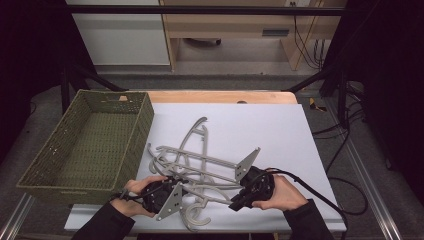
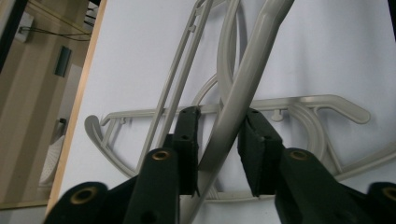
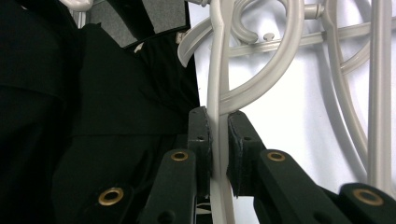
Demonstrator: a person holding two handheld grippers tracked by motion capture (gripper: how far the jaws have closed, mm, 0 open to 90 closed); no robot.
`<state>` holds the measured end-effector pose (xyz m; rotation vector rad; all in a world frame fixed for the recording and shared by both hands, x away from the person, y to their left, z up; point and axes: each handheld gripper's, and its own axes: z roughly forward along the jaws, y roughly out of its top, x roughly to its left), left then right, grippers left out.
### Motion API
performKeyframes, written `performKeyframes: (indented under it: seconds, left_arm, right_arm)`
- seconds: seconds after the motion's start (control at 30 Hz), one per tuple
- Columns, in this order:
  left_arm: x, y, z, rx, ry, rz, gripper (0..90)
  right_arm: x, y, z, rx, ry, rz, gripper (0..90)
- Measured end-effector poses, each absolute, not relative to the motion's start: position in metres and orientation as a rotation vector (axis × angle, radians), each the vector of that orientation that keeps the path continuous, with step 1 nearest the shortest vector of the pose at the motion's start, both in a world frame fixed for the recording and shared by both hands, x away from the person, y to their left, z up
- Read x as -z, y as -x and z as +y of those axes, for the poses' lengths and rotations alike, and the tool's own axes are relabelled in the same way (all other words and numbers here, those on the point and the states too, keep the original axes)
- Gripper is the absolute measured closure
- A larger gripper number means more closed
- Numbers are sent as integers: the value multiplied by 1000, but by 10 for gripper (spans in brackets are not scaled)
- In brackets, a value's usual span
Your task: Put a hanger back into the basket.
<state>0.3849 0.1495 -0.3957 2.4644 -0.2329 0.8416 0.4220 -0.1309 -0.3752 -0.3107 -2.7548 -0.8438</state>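
Hangers [image 1: 200, 165], several tangled, uncountable; two grippers, one basket [image 1: 50, 172].

No text, label, brand, number or sign can be read anywhere: not on the grey hangers [image 1: 200, 165], the green basket [image 1: 75, 186], the white table [image 1: 280, 125] or the black grippers.

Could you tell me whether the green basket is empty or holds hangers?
Empty: the green basket shows bare woven floor; the hangers lie on the table.
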Motion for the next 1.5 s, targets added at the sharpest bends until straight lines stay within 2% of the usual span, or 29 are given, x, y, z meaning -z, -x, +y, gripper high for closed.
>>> performKeyframes:
  seconds: [0.2, 0.5, 0.7, 1.03, 1.1, 1.13, 1.27, 1.3, 1.33, 1.37, 1.5]
  left_arm:
    - [400, -381, 148, -885, -2456, -279, 736]
    - [394, -376, 151, -835, -2459, -288, 787]
    - [392, -375, 152, -805, -2473, -242, 791]
    - [383, -375, 153, -762, -2430, -83, 797]
    - [382, -375, 152, -755, -2424, -37, 798]
    - [382, -375, 152, -757, -2416, -14, 798]
    - [378, -378, 155, -740, -2401, 61, 798]
    - [378, -378, 155, -739, -2395, 77, 798]
    - [377, -378, 155, -734, -2387, 112, 798]
    - [377, -378, 155, -734, -2387, 112, 798]
    - [373, -383, 158, -715, -2362, 201, 798]
  right_arm:
    - [375, -423, -131, 836, 303, -2753, 814]
    - [367, -425, -139, 925, 278, -2794, 804]
    - [366, -426, -141, 948, 285, -2805, 791]
    - [358, -429, -148, 1111, 413, -2871, 693]
    - [356, -430, -150, 1179, 472, -2923, 618]
    - [356, -430, -150, 1179, 472, -2923, 618]
    - [346, -429, -163, 1437, 598, -2933, 495]
    - [346, -429, -163, 1437, 598, -2933, 495]
    - [342, -427, -170, 1544, 666, -2932, 438]
    - [342, -427, -170, 1544, 666, -2932, 438]
    - [343, -420, -189, 1730, 812, -2865, 320]
